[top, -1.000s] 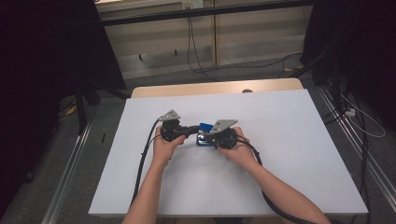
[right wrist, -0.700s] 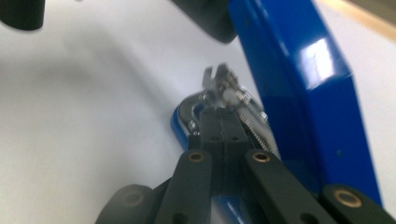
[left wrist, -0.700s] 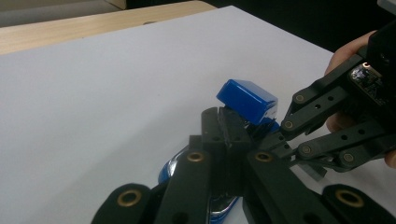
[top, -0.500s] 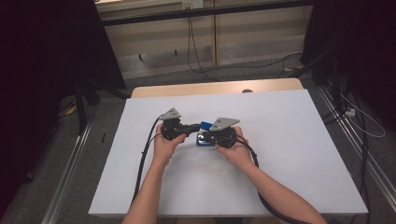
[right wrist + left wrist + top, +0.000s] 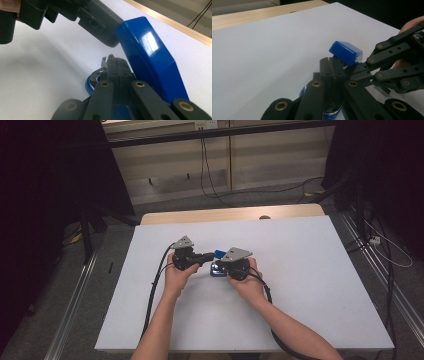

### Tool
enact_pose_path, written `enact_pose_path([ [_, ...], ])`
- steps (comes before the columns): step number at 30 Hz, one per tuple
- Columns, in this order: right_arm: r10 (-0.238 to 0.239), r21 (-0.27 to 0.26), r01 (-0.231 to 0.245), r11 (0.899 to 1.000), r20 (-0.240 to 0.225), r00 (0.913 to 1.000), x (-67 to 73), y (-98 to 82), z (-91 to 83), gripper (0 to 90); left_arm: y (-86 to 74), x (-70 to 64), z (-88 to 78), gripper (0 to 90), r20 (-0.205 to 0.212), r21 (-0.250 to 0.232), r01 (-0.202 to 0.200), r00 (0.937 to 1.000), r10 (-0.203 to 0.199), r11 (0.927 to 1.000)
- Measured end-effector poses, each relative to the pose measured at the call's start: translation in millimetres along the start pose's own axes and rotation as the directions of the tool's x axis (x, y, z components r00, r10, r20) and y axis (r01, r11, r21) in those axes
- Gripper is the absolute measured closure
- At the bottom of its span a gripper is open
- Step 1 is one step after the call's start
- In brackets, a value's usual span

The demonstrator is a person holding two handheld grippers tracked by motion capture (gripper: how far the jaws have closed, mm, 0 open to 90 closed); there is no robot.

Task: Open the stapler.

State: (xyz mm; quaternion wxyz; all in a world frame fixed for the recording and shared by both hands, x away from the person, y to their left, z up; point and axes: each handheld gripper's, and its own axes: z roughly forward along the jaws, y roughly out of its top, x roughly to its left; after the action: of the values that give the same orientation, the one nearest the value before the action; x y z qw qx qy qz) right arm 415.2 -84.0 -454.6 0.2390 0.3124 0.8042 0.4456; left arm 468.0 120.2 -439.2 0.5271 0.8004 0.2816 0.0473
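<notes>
Blue stapler [image 5: 150, 62] — top swung open, on table.

hand-held gripper [image 5: 206, 260]: black jaws | brass rivets | grey three-cornered plate | black cable | bare forearms

We see a dim room with dark edges around a brightly, evenly lit white table [image 5: 310, 270]. Soft shadows fall beneath the hands. In the right gripper view, glare streaks the blue stapler [image 5: 150, 57], and nearby black parts look blurred and soft.
</notes>
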Motion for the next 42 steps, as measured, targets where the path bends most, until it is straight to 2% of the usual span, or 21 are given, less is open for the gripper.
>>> enact_pose_path([
  [3,0.003,-0.012,-0.003,1.000,0.005,1.0000,-0.9,-0.1,-1.1,90.0,-4.1,3.6,1.3,90.0,-0.007,0.029,-0.013,0.9999,0.014,0.9995],
  [6,0.007,-0.015,-0.007,1.000,0.005,1.0000,-1.1,0.0,-1.6,90.0,-4.0,3.7,1.6,90.0,-0.001,0.015,-0.016,0.9999,0.016,0.9998],
  [8,0.008,-0.014,-0.008,1.000,0.002,1.0000,-1.6,0.1,-2.2,90.0,-1.6,0.2,2.9,90.0,0.016,-0.006,-0.033,0.9993,0.033,0.9994],
  [11,0.008,-0.016,-0.008,1.000,0.006,1.0000,-1.9,0.6,-2.9,90.0,-2.3,-1.3,5.3,90.0,0.016,0.013,-0.048,0.9987,0.048,0.9988],
  [14,0.008,-0.020,-0.007,1.000,0.015,0.9999,-2.5,1.4,-4.3,90.0,-6.2,-1.3,9.8,90.0,0.009,0.054,-0.064,0.9979,0.063,0.9965],
  [17,0.003,-0.019,-0.003,1.000,0.017,0.9999,-2.2,1.6,-5.1,90.0,-7.5,-1.3,10.8,90.0,0.007,0.056,-0.079,0.9969,0.078,0.9953],
  [18,-0.019,-0.013,0.019,1.000,0.025,0.9995,-1.2,1.7,-5.3,90.0,-7.6,-2.0,10.9,90.0,0.004,0.056,-0.088,0.9961,0.088,0.9946],
  [21,-0.028,-0.015,0.029,0.999,0.038,0.9989,0.3,1.5,-5.2,90.0,-8.5,-2.9,11.8,90.0,-0.006,0.071,-0.092,0.9956,0.093,0.9932],
  [23,-0.039,-0.008,0.039,0.999,0.048,0.9981,1.0,2.3,-5.3,90.0,-11.0,-3.2,14.9,90.0,-0.021,0.097,-0.116,0.9927,0.118,0.9886],
  [24,-0.039,-0.008,0.039,0.999,0.048,0.9981,1.0,2.3,-5.3,90.0,-11.0,-3.2,14.9,90.0,-0.021,0.097,-0.116,0.9927,0.118,0.9886],
  [25,-0.068,0.012,0.067,0.998,0.060,0.9959,1.8,4.5,-5.4,90.0,-12.9,-2.1,15.1,90.0,-0.016,0.082,-0.099,0.9948,0.101,0.9917],
  [28,-0.070,0.015,0.069,0.997,0.068,0.9952,0.7,6.5,-6.6,90.0,-13.7,-1.5,15.1,90.0,-0.011,0.074,-0.093,0.9955,0.094,0.9929],
  [32,-0.057,0.002,0.057,0.998,0.100,0.9933,-1.2,9.5,-9.8,90.0,-14.5,-1.5,15.3,90.0,-0.011,0.065,-0.091,0.9957,0.092,0.9937],
  [34,-0.085,0.005,0.085,0.996,0.148,0.9854,0.2,11.1,-13.5,90.0,-13.9,-2.6,15.2,90.0,-0.019,0.073,-0.110,0.9935,0.112,0.9912],
  [36,-0.083,0.007,0.083,0.997,0.155,0.9844,-0.4,11.6,-14.8,90.0,-13.8,-3.2,15.3,90.0,-0.022,0.076,-0.112,0.9933,0.114,0.9908],
  [37,-0.071,0.004,0.071,0.997,0.174,0.9822,-3.0,12.9,-18.8,90.0,-13.5,-3.3,15.1,90.0,-0.028,0.080,-0.130,0.9908,0.132,0.9884],
  [39,-0.061,-0.001,0.062,0.998,0.182,0.9814,-4.6,13.6,-20.9,90.0,-13.7,-3.7,15.2,90.0,-0.028,0.079,-0.126,0.9913,0.129,0.9889],
  [40,-0.065,-0.011,0.069,0.998,0.219,0.9736,-6.7,15.1,-25.7,90.0,-13.8,-4.3,15.3,90.0,-0.031,0.078,-0.129,0.9909,0.131,0.9886],
  [41,-0.077,-0.008,0.081,0.997,0.234,0.9692,-7.8,15.5,-27.6,90.0,-14.1,-4.8,15.5,90.0,-0.031,0.075,-0.129,0.9908,0.132,0.9888],
  [42,-0.063,-0.013,0.068,0.998,0.229,0.9714,-9.7,15.0,-29.2,90.0,-14.0,-4.9,15.4,90.0,-0.031,0.076,-0.132,0.9904,0.134,0.9883],
])
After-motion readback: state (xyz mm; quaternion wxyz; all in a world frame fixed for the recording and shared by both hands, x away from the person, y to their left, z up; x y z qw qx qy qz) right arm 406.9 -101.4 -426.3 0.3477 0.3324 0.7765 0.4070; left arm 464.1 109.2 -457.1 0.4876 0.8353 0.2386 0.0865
